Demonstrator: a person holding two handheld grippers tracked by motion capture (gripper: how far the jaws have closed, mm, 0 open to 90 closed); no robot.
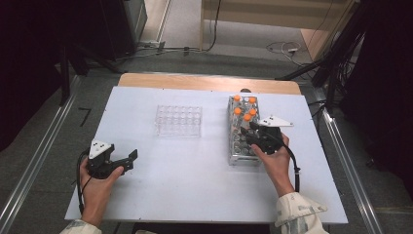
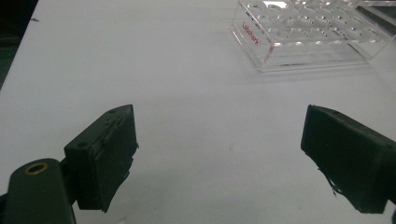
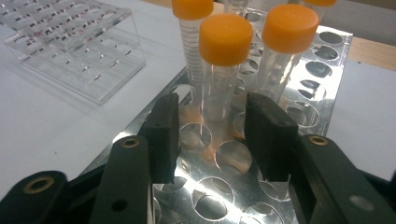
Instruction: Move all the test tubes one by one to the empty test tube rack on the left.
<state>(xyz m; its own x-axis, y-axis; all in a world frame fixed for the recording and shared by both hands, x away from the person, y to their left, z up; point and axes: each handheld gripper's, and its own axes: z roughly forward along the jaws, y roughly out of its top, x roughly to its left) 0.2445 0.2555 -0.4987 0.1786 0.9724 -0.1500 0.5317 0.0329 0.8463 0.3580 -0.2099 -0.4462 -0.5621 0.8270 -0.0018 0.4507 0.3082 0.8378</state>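
A metal rack (image 1: 242, 139) with round holes stands right of centre on the white board and holds several clear tubes with orange caps (image 1: 247, 117) at its far end. My right gripper (image 1: 249, 131) hovers over the rack's near half, open. In the right gripper view the rack (image 3: 327, 65) runs under my right gripper (image 3: 212, 112), and the nearest orange-capped tube (image 3: 224, 60) stands upright just beyond the fingertips, not touched. My left gripper (image 1: 129, 161) rests open at the board's front left with nothing in it. In its own view my left gripper (image 2: 219, 128) has its jaws wide apart.
An empty clear plastic rack (image 1: 178, 120) sits at the middle of the board, also seen as a clear rack (image 2: 303, 37) ahead of the left gripper and a clear rack (image 3: 74, 44) at the left. Bare white board (image 1: 195, 180) lies between the hands. Cables cross the floor behind.
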